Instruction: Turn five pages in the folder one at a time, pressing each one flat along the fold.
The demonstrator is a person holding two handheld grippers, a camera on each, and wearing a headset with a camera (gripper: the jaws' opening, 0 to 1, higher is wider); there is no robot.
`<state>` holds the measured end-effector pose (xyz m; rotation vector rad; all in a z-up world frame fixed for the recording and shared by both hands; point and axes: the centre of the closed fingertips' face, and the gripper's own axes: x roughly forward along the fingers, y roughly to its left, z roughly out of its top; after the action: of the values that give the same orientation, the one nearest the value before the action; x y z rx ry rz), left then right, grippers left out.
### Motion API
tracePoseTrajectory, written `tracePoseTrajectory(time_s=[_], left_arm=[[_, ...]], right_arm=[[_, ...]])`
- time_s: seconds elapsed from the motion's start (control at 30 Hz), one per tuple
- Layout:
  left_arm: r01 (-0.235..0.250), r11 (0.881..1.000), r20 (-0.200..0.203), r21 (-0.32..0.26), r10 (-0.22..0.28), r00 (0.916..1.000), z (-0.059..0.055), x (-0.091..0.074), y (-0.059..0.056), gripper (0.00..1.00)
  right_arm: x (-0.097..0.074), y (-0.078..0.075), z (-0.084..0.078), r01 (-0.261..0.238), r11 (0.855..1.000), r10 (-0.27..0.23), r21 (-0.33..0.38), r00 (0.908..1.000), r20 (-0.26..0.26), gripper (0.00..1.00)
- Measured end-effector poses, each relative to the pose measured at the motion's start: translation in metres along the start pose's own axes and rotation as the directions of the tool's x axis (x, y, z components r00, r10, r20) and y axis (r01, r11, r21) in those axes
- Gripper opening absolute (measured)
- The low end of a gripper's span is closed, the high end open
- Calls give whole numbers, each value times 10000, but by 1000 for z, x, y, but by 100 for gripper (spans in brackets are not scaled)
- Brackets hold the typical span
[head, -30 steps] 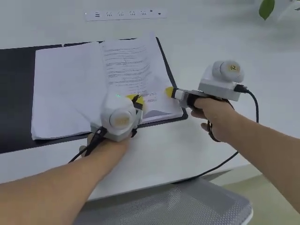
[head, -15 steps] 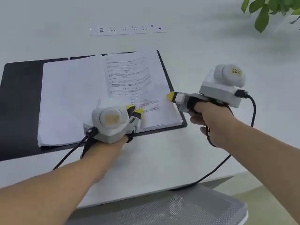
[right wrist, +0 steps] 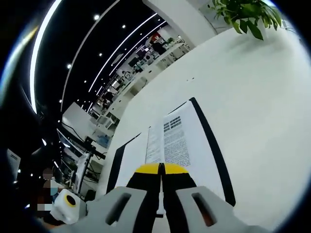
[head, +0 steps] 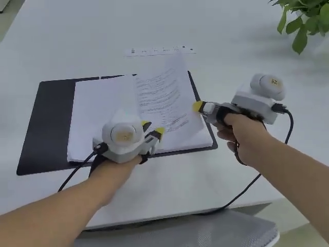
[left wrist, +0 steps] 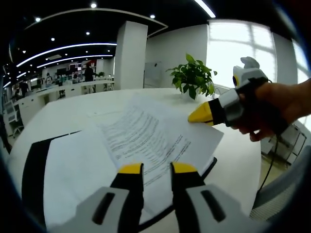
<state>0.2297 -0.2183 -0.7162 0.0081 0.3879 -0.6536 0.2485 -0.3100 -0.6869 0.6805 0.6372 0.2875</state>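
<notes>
1. White table (head: 247, 46) in an open office, with a plant (head: 303, 20) at the far right corner. A black folder (head: 46, 123) lies open and flat on it, straight ahead of the person.
2. Fold (head: 132, 103) runs near to far, away from the person. A blank stack of pages (head: 97, 113) lies left of it and the printed page (head: 164, 98) lies right of it.
3. Right gripper (head: 198, 107) sits at the printed page's outer right edge, jaws pressed together. It appears to pinch that edge, since the page stands raised off the folder there rather than flat. The contact itself is too fine to confirm.
4. Left gripper (head: 152, 128) hovers at the folder's near edge, just right of the fold, jaws slightly apart, holding nothing.
5. Key relation: the fold lies to the left of the right gripper, across the page's width, so the page must swing leftward about that near-to-far axis. The right gripper has the free edge. The left gripper is nearer the fold, so it is judged best placed to press along it once the page lands.
</notes>
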Motion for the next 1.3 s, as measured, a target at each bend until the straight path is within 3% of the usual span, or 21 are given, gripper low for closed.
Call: tracePoseTrajectory(time_s=[0.3, 0.67, 0.97, 1.3], left_arm=[[-367, 9986, 66, 391, 365, 9993, 12, -36, 22, 23], [-805, 9932, 553, 837, 760, 9956, 37, -80, 54, 26], [-1566, 9840, 652, 845, 1513, 9863, 39, -117, 95, 26], [-2225, 9725, 671, 690, 2180, 9736, 35, -152, 131, 25]], right_arm=[[-2, 44, 9, -819, 9962, 809, 286, 9962, 321, 0], [13, 103, -6, -1727, 9847, 1725, 241, 9850, 90, 0], [49, 151, -37, -2403, 9707, 2399, 26, 9679, -745, 0], [97, 172, -72, -2556, 9664, 2470, -264, 9526, -1776, 0]])
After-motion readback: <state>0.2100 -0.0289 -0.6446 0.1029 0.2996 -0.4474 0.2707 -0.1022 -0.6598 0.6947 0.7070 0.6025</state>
